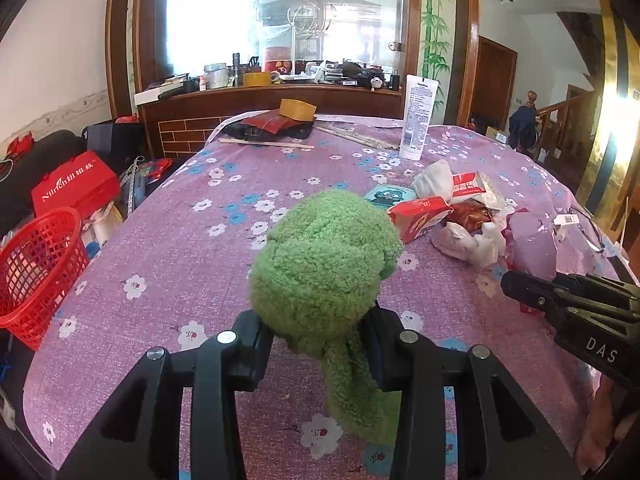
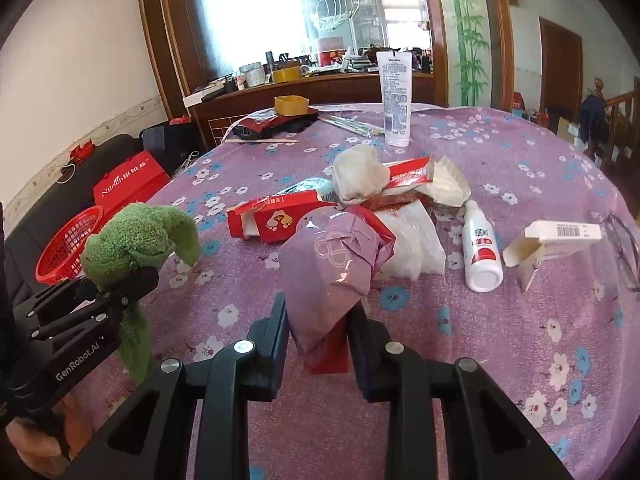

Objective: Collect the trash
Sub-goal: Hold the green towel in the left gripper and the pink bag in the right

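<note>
Trash is sitting heaped mid-table on the floral cloth (image 2: 520, 152), while the right gripper (image 2: 318, 316) is pinching a crumpled lilac bag (image 2: 332, 264) lifted clear of it. The left gripper (image 1: 318, 330) is clamping a fuzzy green cloth (image 1: 320, 256), likely bound for the red basket (image 1: 36, 264) beside the table.

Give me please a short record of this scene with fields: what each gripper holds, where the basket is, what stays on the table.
left gripper: shut on green fuzzy cloth
right gripper: shut on purple plastic bag
red basket: beside the table's left edge, lower than its top
table: purple flowered cover
still on table: red carton, white bottle lying down, open white box, upright white tube
</note>
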`<state>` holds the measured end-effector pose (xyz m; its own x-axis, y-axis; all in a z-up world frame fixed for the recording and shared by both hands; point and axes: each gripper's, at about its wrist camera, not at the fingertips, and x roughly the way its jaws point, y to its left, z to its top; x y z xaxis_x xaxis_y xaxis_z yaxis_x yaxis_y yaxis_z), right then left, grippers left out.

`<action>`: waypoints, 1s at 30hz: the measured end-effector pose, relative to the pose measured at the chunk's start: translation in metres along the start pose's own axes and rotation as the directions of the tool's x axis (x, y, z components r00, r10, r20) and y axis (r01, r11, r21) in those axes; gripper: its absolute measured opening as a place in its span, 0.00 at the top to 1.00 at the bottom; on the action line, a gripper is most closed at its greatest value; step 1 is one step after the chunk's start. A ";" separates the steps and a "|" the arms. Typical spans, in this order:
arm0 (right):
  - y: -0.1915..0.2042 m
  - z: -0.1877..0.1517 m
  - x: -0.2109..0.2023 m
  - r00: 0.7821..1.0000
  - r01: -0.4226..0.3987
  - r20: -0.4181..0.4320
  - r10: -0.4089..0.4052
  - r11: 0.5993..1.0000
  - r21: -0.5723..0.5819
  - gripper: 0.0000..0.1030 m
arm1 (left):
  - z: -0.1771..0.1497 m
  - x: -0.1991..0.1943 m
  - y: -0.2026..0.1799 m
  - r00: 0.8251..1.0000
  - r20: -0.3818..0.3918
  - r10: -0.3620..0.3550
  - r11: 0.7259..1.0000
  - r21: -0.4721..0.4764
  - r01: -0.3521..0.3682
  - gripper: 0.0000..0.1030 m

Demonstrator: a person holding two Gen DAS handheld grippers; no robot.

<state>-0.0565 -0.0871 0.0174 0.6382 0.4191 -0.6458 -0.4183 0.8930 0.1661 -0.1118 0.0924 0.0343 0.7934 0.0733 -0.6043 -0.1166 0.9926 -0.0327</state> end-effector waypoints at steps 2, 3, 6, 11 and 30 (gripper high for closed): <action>-0.002 0.000 -0.001 1.000 -0.011 0.005 0.011 1.000 0.012 0.72 | 0.000 0.000 -0.001 1.000 0.001 0.000 1.000 0.007 0.000 0.63; -0.003 0.000 -0.001 1.000 -0.013 0.007 0.013 1.000 0.016 0.72 | 0.000 0.000 -0.001 1.000 0.000 -0.001 1.000 0.009 0.001 0.63; -0.002 0.000 -0.001 1.000 -0.008 0.010 0.008 1.000 0.012 0.72 | 0.000 0.001 -0.001 1.000 0.002 0.002 1.000 0.009 -0.002 0.63; 0.008 -0.001 -0.006 0.999 0.020 0.038 -0.019 0.999 -0.033 0.72 | 0.000 0.000 -0.001 1.000 0.004 0.009 1.000 0.010 -0.009 0.63; 0.017 -0.002 -0.011 0.996 0.065 0.071 -0.059 0.995 -0.082 0.72 | -0.001 -0.003 0.001 0.999 0.019 0.030 1.000 0.001 -0.030 0.63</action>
<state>-0.0718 -0.0770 0.0258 0.7061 0.3764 -0.5998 -0.4277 0.9017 0.0624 -0.1150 0.0932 0.0351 0.8009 0.1044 -0.5896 -0.1393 0.9902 -0.0138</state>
